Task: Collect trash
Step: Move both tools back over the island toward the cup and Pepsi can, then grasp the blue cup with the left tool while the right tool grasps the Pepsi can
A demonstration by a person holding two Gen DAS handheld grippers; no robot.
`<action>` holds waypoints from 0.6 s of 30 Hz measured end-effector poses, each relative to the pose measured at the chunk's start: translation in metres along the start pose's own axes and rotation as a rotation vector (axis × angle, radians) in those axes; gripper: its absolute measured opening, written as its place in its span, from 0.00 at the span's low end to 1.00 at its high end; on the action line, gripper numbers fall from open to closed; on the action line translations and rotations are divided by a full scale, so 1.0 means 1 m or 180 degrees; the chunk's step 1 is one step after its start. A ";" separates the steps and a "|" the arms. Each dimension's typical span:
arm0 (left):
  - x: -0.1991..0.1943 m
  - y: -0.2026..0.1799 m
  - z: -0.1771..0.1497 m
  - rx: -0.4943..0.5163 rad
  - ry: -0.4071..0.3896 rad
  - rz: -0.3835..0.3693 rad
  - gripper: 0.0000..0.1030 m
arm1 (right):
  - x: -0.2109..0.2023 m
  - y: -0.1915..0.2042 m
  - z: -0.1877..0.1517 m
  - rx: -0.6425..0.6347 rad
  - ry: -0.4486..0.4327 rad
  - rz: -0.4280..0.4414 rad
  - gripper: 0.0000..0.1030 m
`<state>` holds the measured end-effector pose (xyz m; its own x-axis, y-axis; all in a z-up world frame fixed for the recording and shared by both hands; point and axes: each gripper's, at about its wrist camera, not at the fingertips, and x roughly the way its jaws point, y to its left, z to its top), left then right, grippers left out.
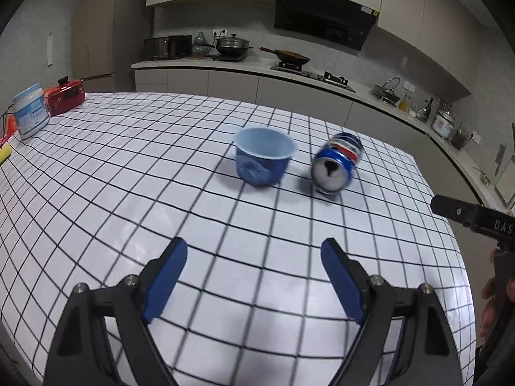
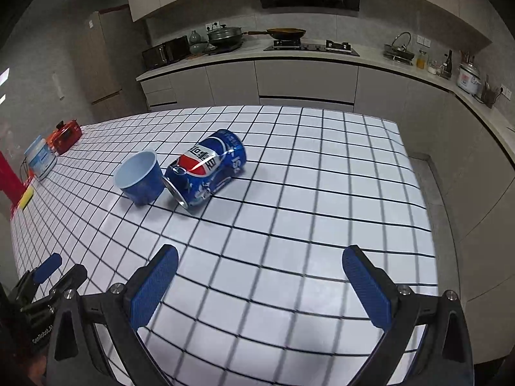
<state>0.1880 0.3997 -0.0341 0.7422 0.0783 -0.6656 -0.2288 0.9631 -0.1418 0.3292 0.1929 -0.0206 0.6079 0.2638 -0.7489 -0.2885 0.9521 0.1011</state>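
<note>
**A:** Count the trash for me.

**B:** Two pieces on your counter (image 1: 96, 193), the one with the white cloth and black grid. One blue cup (image 1: 264, 157), upright, open mouth up. One dented blue soda can (image 1: 336, 167) on its side. In the left wrist view the can's open end faces you and it lies just to the right of the cup; in the right wrist view the two look close enough to touch, but I cannot tell whether they do.

**A:** And my grippers?

**B:** Your left gripper (image 1: 254, 257) is spread wide, two blue-padded fingers (image 1: 167, 281) with nothing between them, above the near part of the counter, well short of the cup and can. Your right gripper (image 2: 259, 265) is the same: two fingers (image 2: 154, 289) apart, grasping nothing, the can ahead and slightly left of centre.

**A:** Anything else on the counter?

**B:** At the far left edge, one white tub with a blue label (image 1: 29, 111), one red pot with a black knob (image 1: 66, 95) right behind it, and one small yellow block (image 1: 4, 153) at the rim. All three sit well apart from the trash. Behind, the kitchen worktop (image 2: 370, 54) carries one lidded pan (image 2: 225, 33) and one wok (image 2: 286, 33).
</note>
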 end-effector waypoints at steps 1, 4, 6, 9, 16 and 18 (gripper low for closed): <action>0.005 0.004 0.003 0.0011 0.0026 -0.0013 0.84 | 0.005 0.005 0.002 0.0035 0.0004 0.0006 1.00; 0.020 0.007 0.013 0.0057 0.0082 -0.0069 0.84 | 0.019 0.015 0.011 0.0152 0.0025 -0.0009 1.00; 0.028 0.008 0.019 0.0067 0.0105 -0.0108 0.84 | 0.027 0.018 0.019 0.0236 0.0031 -0.0010 1.00; 0.037 0.012 0.024 0.0054 0.0126 -0.0165 0.84 | 0.040 0.025 0.034 0.0350 0.0038 0.0011 1.00; 0.063 0.020 0.038 0.0033 0.0188 -0.0219 0.84 | 0.074 0.042 0.063 0.0425 0.0063 -0.0011 1.00; 0.072 0.018 0.042 0.0064 0.0202 -0.0211 0.84 | 0.085 0.045 0.068 0.0442 0.0101 -0.0002 1.00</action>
<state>0.2638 0.4335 -0.0535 0.7138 -0.0015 -0.7004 -0.1675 0.9706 -0.1728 0.4182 0.2691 -0.0346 0.5838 0.2602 -0.7691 -0.1815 0.9651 0.1887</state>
